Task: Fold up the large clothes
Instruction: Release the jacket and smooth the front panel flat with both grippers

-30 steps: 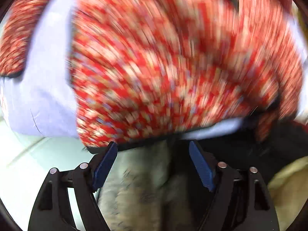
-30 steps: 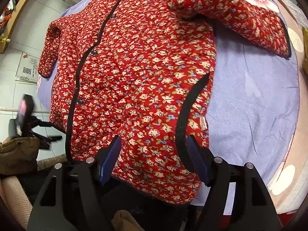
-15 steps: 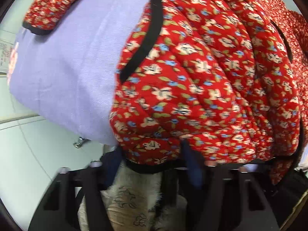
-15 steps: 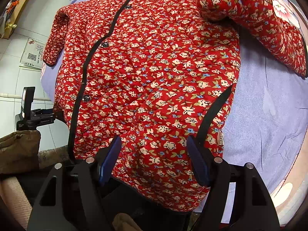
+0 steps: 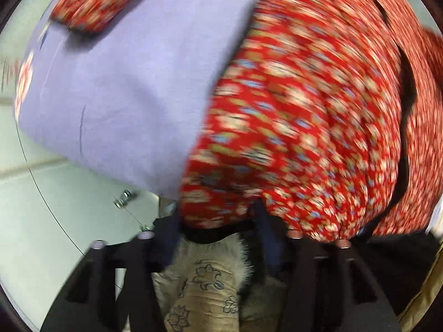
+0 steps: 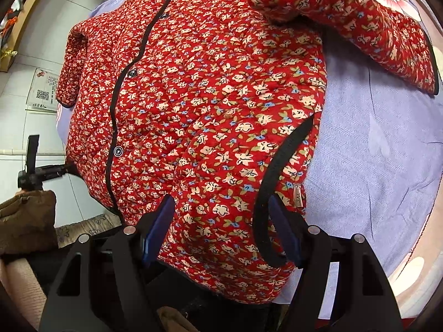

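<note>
A red floral quilted jacket (image 6: 207,96) with black trim lies front up, buttoned, on a lavender blanket (image 6: 373,152). One sleeve (image 6: 346,13) is folded out to the upper right. My right gripper (image 6: 220,204) hangs open over the jacket's near hem, beside the black-edged side slit (image 6: 279,166). The left wrist view is blurred. It shows a bunched corner of the jacket (image 5: 304,96) filling the gap of my left gripper (image 5: 217,215). Both blue pads (image 5: 267,229) touch the fabric while the jaws are opening. The other sleeve (image 5: 91,2) lies on the blanket (image 5: 124,83).
The blanket's edge drops to white floor tiles (image 5: 41,207). A brown padded garment (image 6: 25,218) and a black stand (image 6: 30,163) sit at the left. A sheet with a QR code (image 6: 41,91) lies on the floor. Beige fur-trimmed fabric (image 5: 205,282) is below the left gripper.
My left gripper went from wide apart in front of the hem to closing around a bunched corner, and has shifted sideways with it. The right gripper moved slightly closer to the hem, still open.
</note>
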A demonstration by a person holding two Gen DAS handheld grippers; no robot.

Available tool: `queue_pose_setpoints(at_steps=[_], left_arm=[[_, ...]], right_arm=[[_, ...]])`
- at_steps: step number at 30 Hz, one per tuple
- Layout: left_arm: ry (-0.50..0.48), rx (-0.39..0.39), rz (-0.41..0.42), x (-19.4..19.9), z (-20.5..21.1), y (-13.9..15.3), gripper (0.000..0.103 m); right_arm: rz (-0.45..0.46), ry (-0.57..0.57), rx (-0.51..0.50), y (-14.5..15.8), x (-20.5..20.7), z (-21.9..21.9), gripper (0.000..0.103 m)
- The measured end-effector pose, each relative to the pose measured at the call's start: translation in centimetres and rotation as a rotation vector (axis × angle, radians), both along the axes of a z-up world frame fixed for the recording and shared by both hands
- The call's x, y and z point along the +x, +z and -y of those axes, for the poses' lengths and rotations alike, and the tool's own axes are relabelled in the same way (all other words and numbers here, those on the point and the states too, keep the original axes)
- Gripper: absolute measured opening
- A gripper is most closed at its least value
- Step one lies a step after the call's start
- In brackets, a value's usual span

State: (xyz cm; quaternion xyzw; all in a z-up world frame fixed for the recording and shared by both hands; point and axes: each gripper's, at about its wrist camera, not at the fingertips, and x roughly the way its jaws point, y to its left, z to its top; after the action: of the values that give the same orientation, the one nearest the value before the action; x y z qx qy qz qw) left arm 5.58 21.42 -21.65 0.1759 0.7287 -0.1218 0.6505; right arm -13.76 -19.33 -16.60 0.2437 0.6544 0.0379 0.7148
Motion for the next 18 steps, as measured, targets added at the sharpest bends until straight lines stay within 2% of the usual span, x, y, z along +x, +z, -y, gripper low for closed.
queue_pose_setpoints(at_steps=[2, 7, 9, 10, 14, 15, 16, 18], left_arm=[[-0.009, -0.006, 0.007, 0.3, -0.4, 0.7, 0.070], [0.106, -0.058, 0.094, 2.3, 0.2, 4.5, 0.072], [0.155, -0.064, 0.142, 4.3, -0.5, 6.6, 0.081], [0.185, -0.074, 0.163, 4.9, -0.5, 7.3, 0.081], [0.276, -0.153, 0.206, 7.3, 0.5, 9.6, 0.081], [0.284, -0.180, 0.208, 7.6, 1.6, 9.8, 0.081], [0.281, -0.190, 0.209, 6.6, 2.7, 8.2, 0.081], [0.237, -0.206, 0.210, 6.0, 5.6, 7.5, 0.081]], right_arm=[[-0.002, -0.016, -0.003, -0.1, -0.1, 0.4, 0.070], [0.046, -0.127, -0.005, 0.6, -0.5, 3.0, 0.070], [0.098, -0.267, 0.038, 1.2, -1.0, 5.8, 0.070], [0.115, -0.333, 0.070, 1.3, -1.3, 7.1, 0.070], [0.187, -0.777, 0.254, 0.1, -4.3, 14.5, 0.070], [0.203, -0.859, 0.288, -0.5, -5.0, 15.8, 0.070], [0.213, -0.906, 0.309, -0.9, -5.3, 16.6, 0.070], [0.217, -1.039, 0.335, -2.2, -6.1, 18.5, 0.070]])
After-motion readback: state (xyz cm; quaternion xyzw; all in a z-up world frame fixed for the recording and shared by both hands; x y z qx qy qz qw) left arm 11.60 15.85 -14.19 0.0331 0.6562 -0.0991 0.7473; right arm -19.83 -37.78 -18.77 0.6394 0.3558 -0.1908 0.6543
